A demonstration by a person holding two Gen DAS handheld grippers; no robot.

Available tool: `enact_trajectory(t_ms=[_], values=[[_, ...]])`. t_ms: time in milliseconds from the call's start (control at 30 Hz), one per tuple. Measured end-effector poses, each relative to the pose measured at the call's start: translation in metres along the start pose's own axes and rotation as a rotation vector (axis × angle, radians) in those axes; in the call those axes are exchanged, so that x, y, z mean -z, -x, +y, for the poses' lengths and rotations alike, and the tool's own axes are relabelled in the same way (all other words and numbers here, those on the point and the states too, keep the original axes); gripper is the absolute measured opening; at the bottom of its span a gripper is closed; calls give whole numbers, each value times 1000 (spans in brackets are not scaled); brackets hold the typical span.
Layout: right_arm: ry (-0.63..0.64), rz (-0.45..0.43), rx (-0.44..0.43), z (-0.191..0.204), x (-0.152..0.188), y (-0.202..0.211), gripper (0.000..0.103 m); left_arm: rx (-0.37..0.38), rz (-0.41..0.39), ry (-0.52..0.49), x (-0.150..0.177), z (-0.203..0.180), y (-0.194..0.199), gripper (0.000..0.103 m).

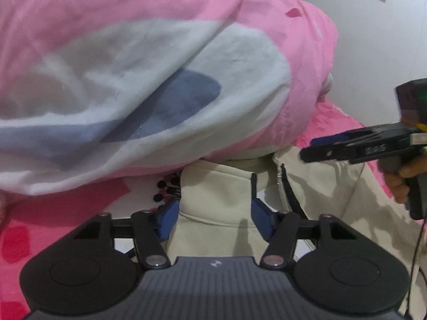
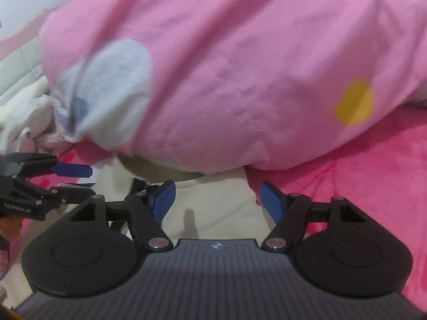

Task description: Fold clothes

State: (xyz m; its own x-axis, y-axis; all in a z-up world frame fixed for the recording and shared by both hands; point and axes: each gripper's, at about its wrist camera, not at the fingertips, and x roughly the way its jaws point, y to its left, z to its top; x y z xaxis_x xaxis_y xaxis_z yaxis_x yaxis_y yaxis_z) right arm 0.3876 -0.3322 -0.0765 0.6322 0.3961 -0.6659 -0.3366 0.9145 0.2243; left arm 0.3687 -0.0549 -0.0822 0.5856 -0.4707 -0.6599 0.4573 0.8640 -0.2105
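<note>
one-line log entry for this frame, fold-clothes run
stage: pre-grasp | left gripper: open, over cream hoodie | right gripper: open, over hoodie | hoodie: flat, far edge under pink duvet | surface: pink bedsheet

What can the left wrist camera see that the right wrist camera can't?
Only the left wrist view shows the cream garment's zipper, a hand holding the right gripper, and a big dark blue patch on the pink quilt.

Only the right wrist view shows a yellow spot on the quilt and crumpled white cloth at the far left.

Both show the quilt bulging over the cream garment, the bright pink sheet underneath, and the left gripper, open like the right one.
</note>
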Motion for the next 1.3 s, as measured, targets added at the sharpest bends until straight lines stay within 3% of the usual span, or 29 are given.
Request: enact_trajectory(t_ms=[133, 233, 267, 367, 433, 533, 700, 933, 1033, 1167, 1300], values=[[-7, 80, 5, -11, -7, -33, 68, 20, -14, 46, 0, 8, -8, 56], [-34, 91, -3, -19, -10, -46, 67, 20, -37, 50, 3, 9, -7, 49], [-47, 87, -12, -21, -10, -48, 65, 20, -45, 51, 4, 9, -6, 42], [-77, 82, -38, -23, -11, -49, 46, 20, -67, 54, 7, 9, -5, 25], [-75, 86, -69, -19, -10, -46, 16, 20, -83, 56, 9, 9, -4, 19], [-54, 73, -62, -8, -7, -37, 9, 20, -105, 60, 11, 9, -3, 15], [-43, 31, -73, 6, 5, -9, 7, 29, -158, -13, 18, -8, 18, 13], [27, -91, -135, 30, 32, 53, 7, 17, -235, -248, 31, -46, 71, 13], [121, -153, -137, 38, 45, 84, 7, 4, -244, -370, 45, -63, 94, 11], [277, -195, -112, 56, 79, 122, 10, 11, -171, -495, 73, -79, 117, 13], [402, -104, -52, 63, 129, 133, 16, 32, -48, -542, 105, -89, 135, 37]])
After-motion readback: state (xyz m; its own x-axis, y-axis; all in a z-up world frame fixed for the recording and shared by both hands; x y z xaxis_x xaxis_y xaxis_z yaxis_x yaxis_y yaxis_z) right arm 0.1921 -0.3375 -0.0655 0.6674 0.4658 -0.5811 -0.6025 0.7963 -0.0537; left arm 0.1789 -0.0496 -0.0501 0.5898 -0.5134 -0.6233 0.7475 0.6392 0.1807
